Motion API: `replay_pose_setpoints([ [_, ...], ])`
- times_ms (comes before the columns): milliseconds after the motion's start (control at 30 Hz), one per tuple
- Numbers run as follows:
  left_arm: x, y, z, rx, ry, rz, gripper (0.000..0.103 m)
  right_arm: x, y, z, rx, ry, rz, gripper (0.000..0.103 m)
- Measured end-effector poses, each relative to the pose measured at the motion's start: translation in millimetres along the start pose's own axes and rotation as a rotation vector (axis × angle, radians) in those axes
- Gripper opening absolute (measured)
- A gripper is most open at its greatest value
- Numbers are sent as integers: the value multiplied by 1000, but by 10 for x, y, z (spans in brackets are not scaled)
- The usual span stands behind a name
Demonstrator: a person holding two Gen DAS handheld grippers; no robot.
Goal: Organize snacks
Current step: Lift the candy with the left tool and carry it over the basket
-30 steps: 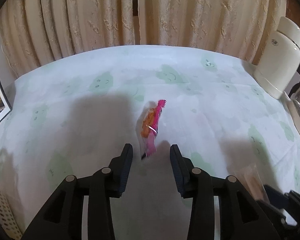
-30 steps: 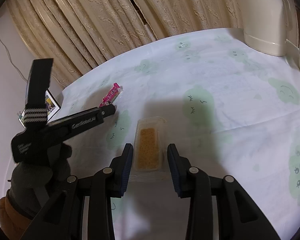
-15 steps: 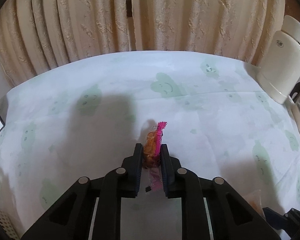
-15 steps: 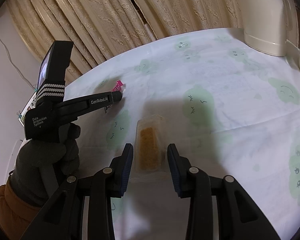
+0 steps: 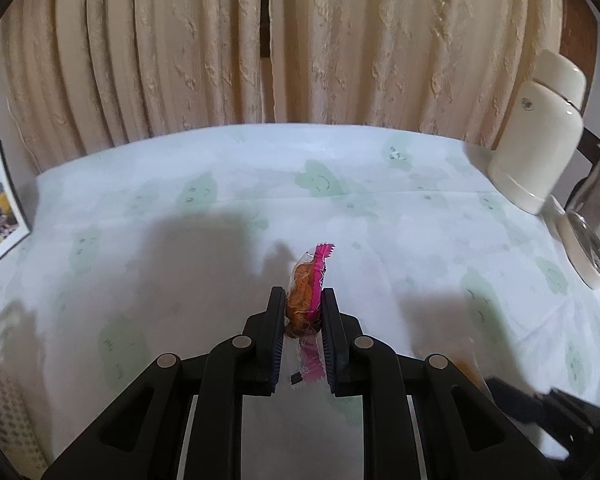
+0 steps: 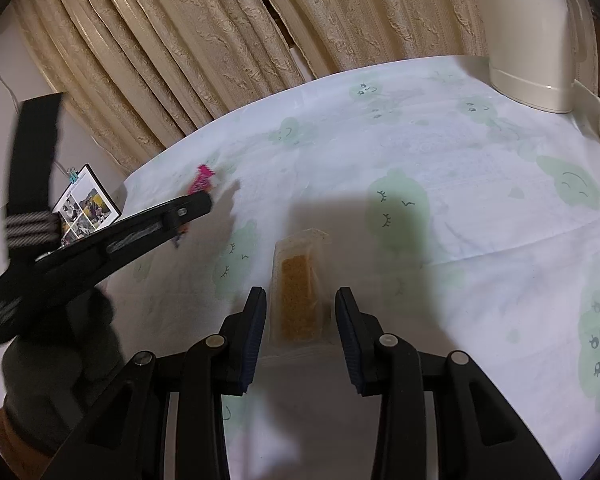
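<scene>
Curtains (image 5: 300, 40) in cream folds close off the far side in the left wrist view, behind a tabletop (image 5: 400, 220) covered with a white cloth printed with pale green smiling shapes. The left claw (image 5: 302, 312) is closed tight on a pink snack packet (image 5: 306, 292); both fingers press its sides, and orange pieces show through the clear part of the wrapper. The packet stands on edge between the fingers, its crimped pink end pointing away toward the far side and its other end trailing back between them. It looks to be held just above the cloth, though contact cannot be told. A cream kettle (image 5: 540, 140) stands at the far right, with a glass jug (image 5: 596, 232) nearer beside it. A photo frame (image 5: 0, 208) leans at the left edge.

From the right wrist view, the right claw (image 6: 300, 320) is wide open and holds nothing. A clear packet with a tan cracker (image 6: 298, 292) lies flat on the tabletop (image 6: 460, 184) between the open fingers, touching neither. To the left, a gloved hand (image 6: 60, 352) holds the left claw (image 6: 198, 200), with the pink snack packet (image 6: 202, 178) sticking out past its tip. The photo frame (image 6: 86, 204) stands behind it, and the kettle (image 6: 528, 32) is at the far right.
</scene>
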State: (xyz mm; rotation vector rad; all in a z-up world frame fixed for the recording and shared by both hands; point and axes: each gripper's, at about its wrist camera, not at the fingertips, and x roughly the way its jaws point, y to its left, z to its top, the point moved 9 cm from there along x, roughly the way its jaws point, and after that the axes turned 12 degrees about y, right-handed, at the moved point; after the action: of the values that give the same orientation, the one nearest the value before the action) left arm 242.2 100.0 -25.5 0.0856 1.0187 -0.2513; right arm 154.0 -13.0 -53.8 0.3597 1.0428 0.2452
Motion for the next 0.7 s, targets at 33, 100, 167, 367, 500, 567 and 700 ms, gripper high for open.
replay_pose_setpoints([
  [33, -66, -21, -35, 6, -9, 6, 18, -2, 0, -3, -2, 1, -3, 35],
  [100, -165, -34, -84, 11, -23, 9, 18, -1, 7, -11, -13, 2, -16, 35],
  [167, -282, -35, -146, 8, -35, 15, 18, 3, 14, -12, -29, 3, -29, 35],
  [367, -654, 62, -304, -14, -98, 57, 18, -10, 35, -16, -39, 2, -20, 30],
  [500, -864, 181, -420, -43, -133, 86, 18, -68, 48, 9, -35, -18, 9, 30],
  [567, -950, 239, -466, -60, -145, 87, 18, -91, 73, 16, -33, -23, 31, 30],
  [700, -1122, 362, -545, -87, -177, 109, 18, -115, 118, 20, -31, -27, 59, 30],
])
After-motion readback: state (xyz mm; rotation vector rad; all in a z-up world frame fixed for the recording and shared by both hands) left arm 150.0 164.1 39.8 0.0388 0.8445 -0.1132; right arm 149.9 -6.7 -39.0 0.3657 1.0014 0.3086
